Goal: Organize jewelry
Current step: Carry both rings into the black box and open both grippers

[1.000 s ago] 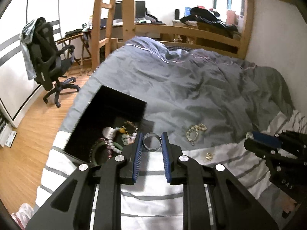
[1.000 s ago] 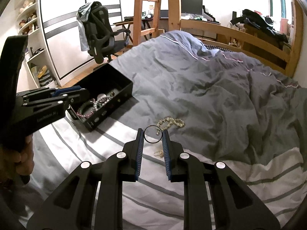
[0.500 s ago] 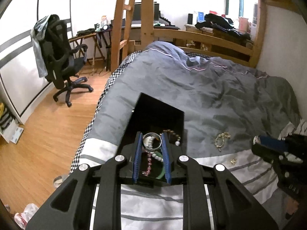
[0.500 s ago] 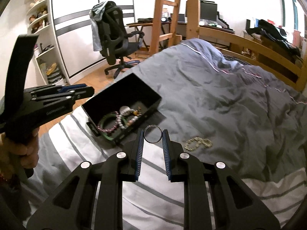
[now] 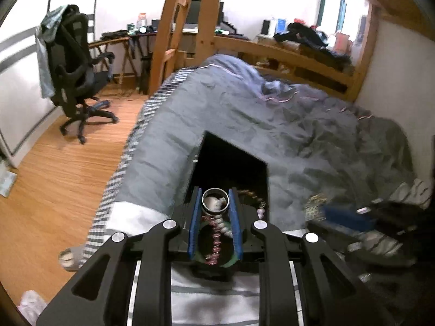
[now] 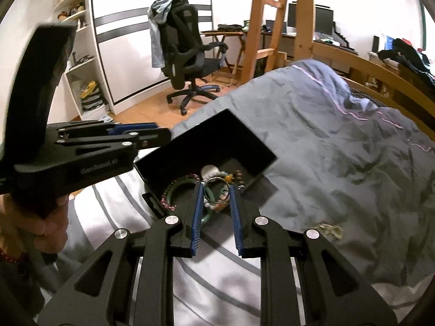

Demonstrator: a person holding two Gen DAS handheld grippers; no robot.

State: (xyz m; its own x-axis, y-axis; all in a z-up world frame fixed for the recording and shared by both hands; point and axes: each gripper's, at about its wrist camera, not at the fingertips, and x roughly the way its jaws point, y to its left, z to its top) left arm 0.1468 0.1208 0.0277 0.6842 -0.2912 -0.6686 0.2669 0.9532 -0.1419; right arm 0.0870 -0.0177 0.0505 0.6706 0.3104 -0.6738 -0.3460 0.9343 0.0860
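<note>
**Silver bangle [image 5: 214, 211] and thin ring [image 6: 217, 179]: each clamped in its own tongs, above the near end of the black box [image 6: 206, 135].**

I find the left tongs [image 5: 214, 193] closed on the broad silver bangle, pads on opposite sides of its rim. Being round, it has no long axis; its opening faces up and back along the fingers. It hangs just above the beaded pieces [image 5: 217, 225] at the box's near end. The right tongs [image 6: 216, 187] pinch the thin ring the same way, on edge, its face towards the camera, also above the box's near end. In my judgement both pieces lie directly over the drop zone, neither hand clearly nearer, so release needs only a short lowering. One gold chain [image 6: 327, 229] lies loose on the bed, right of the box.
</note>
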